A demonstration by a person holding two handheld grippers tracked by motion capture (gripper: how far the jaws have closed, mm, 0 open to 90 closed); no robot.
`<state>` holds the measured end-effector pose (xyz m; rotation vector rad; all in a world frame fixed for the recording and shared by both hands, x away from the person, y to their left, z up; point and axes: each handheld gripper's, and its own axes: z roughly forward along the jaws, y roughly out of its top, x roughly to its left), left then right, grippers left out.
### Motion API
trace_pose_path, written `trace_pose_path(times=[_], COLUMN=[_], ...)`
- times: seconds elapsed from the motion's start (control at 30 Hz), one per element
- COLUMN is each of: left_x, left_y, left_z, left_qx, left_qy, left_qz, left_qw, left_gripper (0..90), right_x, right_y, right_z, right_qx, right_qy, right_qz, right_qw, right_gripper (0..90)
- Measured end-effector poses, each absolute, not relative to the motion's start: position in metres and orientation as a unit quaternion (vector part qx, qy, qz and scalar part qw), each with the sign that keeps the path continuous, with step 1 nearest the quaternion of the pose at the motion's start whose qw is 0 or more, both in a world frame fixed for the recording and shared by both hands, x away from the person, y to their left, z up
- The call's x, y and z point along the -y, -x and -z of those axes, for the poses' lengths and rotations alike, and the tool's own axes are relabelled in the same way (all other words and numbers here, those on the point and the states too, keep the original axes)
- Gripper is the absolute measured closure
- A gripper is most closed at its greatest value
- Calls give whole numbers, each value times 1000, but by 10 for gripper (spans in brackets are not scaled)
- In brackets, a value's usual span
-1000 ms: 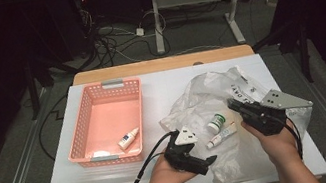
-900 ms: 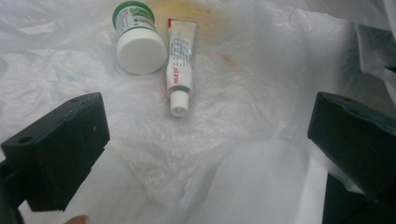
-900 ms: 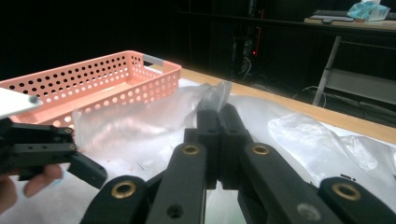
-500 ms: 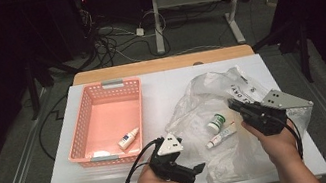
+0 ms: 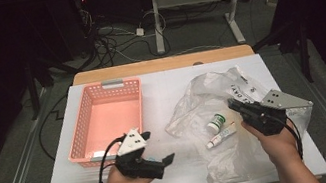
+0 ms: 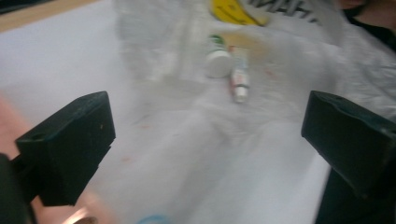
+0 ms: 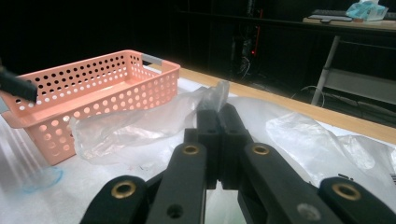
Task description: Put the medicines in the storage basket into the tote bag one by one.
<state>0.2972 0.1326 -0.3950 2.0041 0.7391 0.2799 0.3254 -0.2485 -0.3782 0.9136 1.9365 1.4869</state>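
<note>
We hold the right gripper [image 5: 232, 105] near the worktop's [image 5: 171, 90] right edge, jaws pressed together on a fold of the clear plastic bag [image 5: 203, 99], which is lifted a bit there. Inside the bag lie a small white bottle w/ green label [image 5: 216, 122] and a white tube [image 5: 221, 135], just beside each other. Left gripper [image 5: 156, 146] sits near the front edge, jaws spread, nothing btwn them, close to the front right corner of the pink basket [image 5: 86, 120] at the worktop's left side
</note>
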Motion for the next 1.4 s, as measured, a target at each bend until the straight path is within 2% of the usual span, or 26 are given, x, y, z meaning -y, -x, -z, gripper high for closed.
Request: trace_pose_path(times=[0.1,0.2,0.37,0.47,0.57,0.73,0.9,1.13,1.4], left_x=[-154,-173,-195,-201,-202,-198,-188,-170,-161], left_y=[-308,-320,-344,-360,-372,-392,-411,-429,-435], left_z=[393,393,395,395,392,395,409,426,438], left_qx=[-329,-360,-404,-416,-410,-410,-408,-408,-410], left_qy=[-810,-796,-795,-812,-832,-852,-876,-902,-909], left_qz=[-132,-140,-140,-131,-128,-106,-61,5,16], left_qw=[467,466,429,388,352,309,252,140,71], left_gripper=[64,142,216,244,287,287,310,393,528], right_x=[248,248,250,251,252,252,252,253,253], right_y=[-325,-325,-325,-325,-325,-324,-324,-325,-324], right_z=[378,377,377,376,376,375,375,376,374], right_qx=[-717,-717,-715,-714,-713,-711,-711,-711,-711], right_qy=[-337,-338,-340,-338,-337,-340,-340,-339,-336], right_qz=[-550,-550,-551,-552,-554,-556,-557,-556,-558], right_qw=[264,264,265,266,266,264,263,264,267], right_gripper=[900,900,900,900,900,900,900,900,900])
